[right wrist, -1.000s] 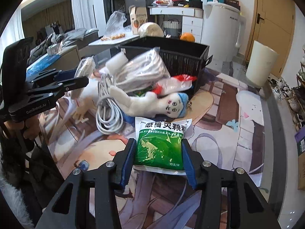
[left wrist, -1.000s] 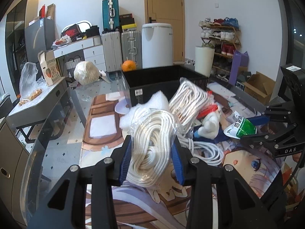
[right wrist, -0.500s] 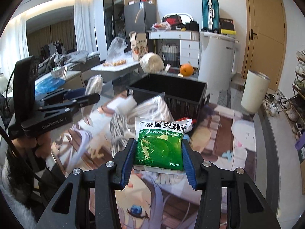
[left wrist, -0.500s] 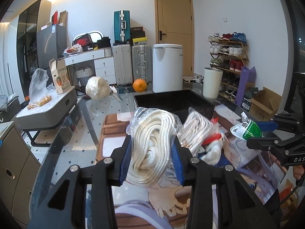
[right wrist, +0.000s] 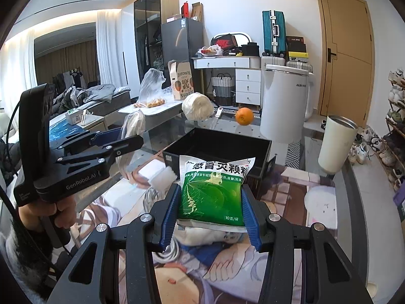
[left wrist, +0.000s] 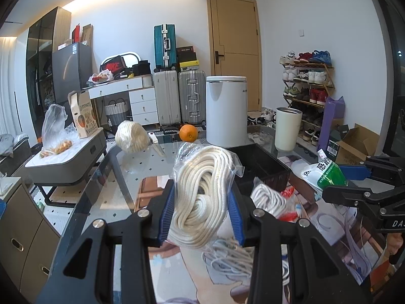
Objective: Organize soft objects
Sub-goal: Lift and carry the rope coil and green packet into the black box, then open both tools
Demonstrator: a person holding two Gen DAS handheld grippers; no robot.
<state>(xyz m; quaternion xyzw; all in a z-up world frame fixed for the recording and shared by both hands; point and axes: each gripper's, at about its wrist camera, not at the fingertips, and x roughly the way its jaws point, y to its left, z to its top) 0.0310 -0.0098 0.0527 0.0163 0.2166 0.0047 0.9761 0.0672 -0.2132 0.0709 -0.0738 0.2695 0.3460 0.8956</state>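
Observation:
My left gripper [left wrist: 201,214] is shut on a bagged coil of white rope [left wrist: 202,192] and holds it in the air above the table. My right gripper [right wrist: 211,214] is shut on a green and white sachet pack [right wrist: 212,190], also lifted. A black open basket [right wrist: 217,147] stands on the table just beyond both loads; it also shows in the left wrist view [left wrist: 260,167]. Under the grippers lie another bagged rope coil [left wrist: 270,197], a loose white cable [left wrist: 235,258] and a white plush doll [right wrist: 210,235], partly hidden by the pack.
A ball of white yarn [right wrist: 197,106] and an orange [right wrist: 244,116] sit at the table's far end. A white foam piece [right wrist: 162,177] lies left of the basket. The table has a printed anime mat [right wrist: 316,202]. A white bin [left wrist: 226,111] stands on the floor behind.
Both grippers have risen from the pile with their loads. The rope coil and the green pack now hang higher, level with the black basket's rim.

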